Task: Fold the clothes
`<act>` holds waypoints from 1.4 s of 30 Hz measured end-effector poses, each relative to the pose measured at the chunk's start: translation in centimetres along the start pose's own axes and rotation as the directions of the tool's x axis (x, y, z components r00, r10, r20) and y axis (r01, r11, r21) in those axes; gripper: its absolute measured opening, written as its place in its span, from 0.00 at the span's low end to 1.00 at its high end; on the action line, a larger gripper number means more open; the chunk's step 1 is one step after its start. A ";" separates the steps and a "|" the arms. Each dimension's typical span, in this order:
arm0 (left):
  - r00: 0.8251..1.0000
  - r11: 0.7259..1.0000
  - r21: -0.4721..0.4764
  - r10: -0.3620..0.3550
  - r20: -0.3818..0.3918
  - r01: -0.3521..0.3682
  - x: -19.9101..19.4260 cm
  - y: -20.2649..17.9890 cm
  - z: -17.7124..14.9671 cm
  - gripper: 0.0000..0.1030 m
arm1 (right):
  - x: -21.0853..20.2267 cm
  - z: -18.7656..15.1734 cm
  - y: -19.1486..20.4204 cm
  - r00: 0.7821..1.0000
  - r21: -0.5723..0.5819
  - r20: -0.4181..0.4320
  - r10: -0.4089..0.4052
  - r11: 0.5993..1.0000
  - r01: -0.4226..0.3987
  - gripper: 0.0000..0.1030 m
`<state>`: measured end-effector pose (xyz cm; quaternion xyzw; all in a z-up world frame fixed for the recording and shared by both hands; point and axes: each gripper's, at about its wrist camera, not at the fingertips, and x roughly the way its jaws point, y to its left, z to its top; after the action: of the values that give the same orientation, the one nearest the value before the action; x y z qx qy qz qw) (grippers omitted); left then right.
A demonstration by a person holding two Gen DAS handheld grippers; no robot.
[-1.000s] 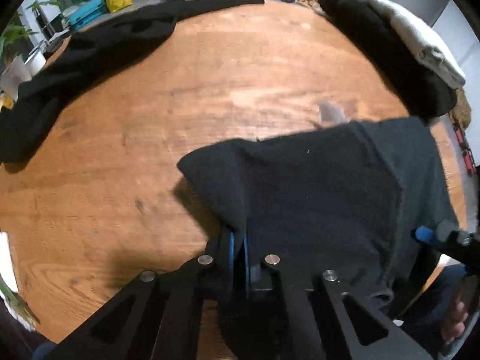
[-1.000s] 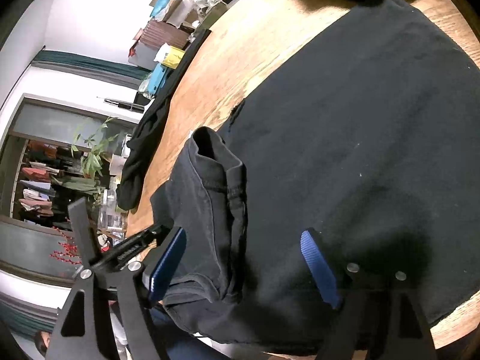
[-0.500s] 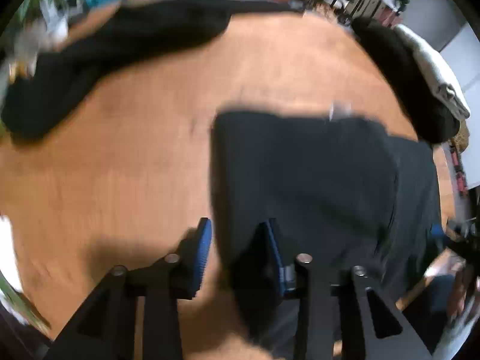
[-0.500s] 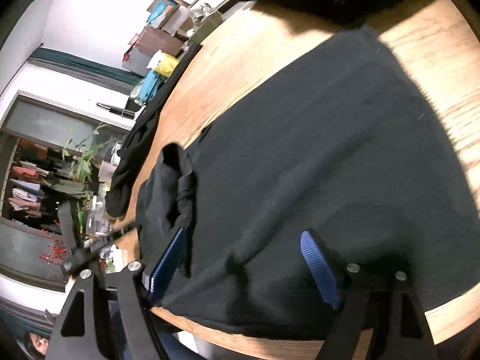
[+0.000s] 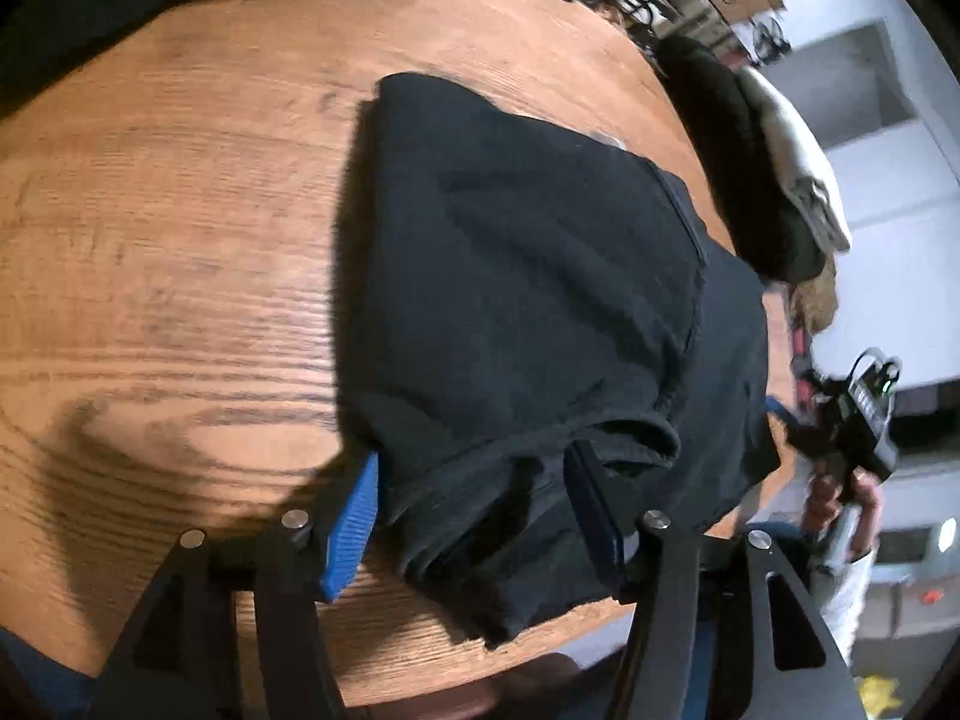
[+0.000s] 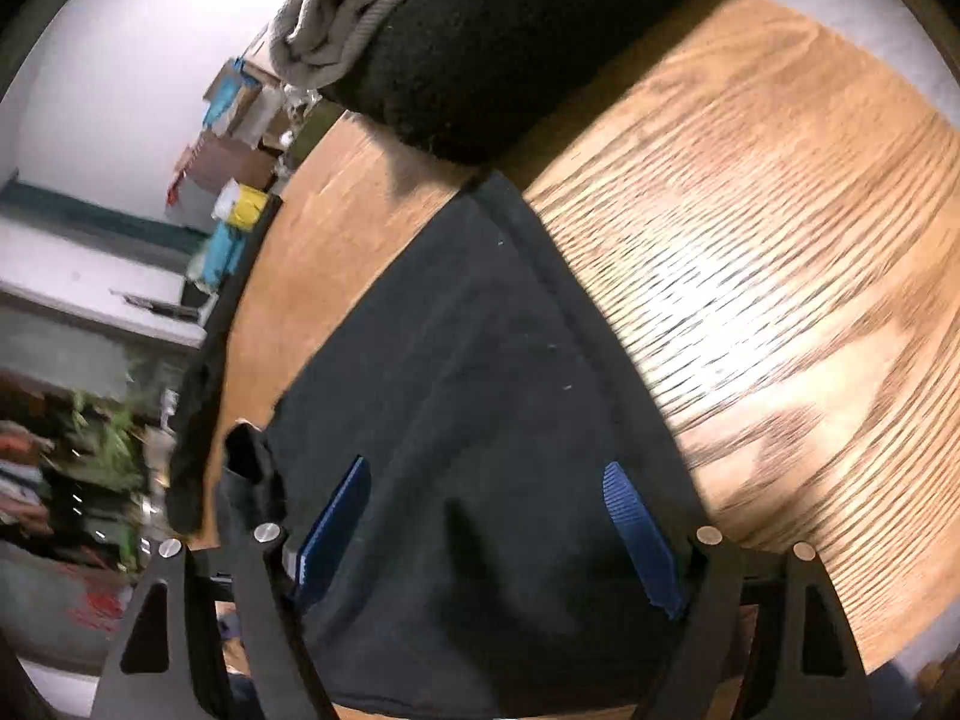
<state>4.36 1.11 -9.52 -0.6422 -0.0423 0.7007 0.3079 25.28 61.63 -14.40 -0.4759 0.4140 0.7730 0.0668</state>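
Two grippers hang over a black garment [image 5: 528, 276] lying partly folded on the wooden table [image 5: 168, 228], near its front edge. The left gripper [image 5: 474, 498] has its fingers spread wide around the bunched near hem; the right gripper [image 6: 486, 522] is likewise spread above flat cloth. A stack of folded clothes [image 6: 480, 18] sits beyond.

This looks like a lived-in home room used partly for storage. A round, reddish-brown oak-grain wooden tabletop [image 5: 180, 228] is the landmark. Folded black and grey clothes [image 6: 480, 30] are stacked at its far edge. Beyond that edge, cardboard boxes [image 6: 231, 120] and a yellow bag [image 6: 246, 210] crowd against a plain white wall [image 6: 120, 90]. Off its left side stand blurred green houseplants [image 6: 102, 432].
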 end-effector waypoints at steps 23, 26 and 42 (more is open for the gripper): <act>1.000 1.000 -0.007 -0.021 -0.004 0.021 -2.1 1.3 -5.9 0.69 | -3.5 -3.2 -0.4 0.962 -0.251 -0.179 -0.207 0.955 0.158 0.45; 0.999 0.999 0.008 -0.031 -0.023 0.032 -1.3 0.8 -6.6 0.70 | -3.7 -3.6 0.2 0.937 -0.313 -0.205 -0.282 0.926 0.210 0.44; 1.000 1.000 -0.018 -0.017 -0.002 0.017 -2.9 1.4 -6.5 0.71 | -0.9 -5.5 0.8 0.804 -0.547 -0.307 -0.509 0.786 0.289 0.17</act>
<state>9.86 -3.63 -8.70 -0.6454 -0.0539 0.6969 0.3080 29.08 57.48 -14.37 -0.7174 0.1024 0.6888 0.0197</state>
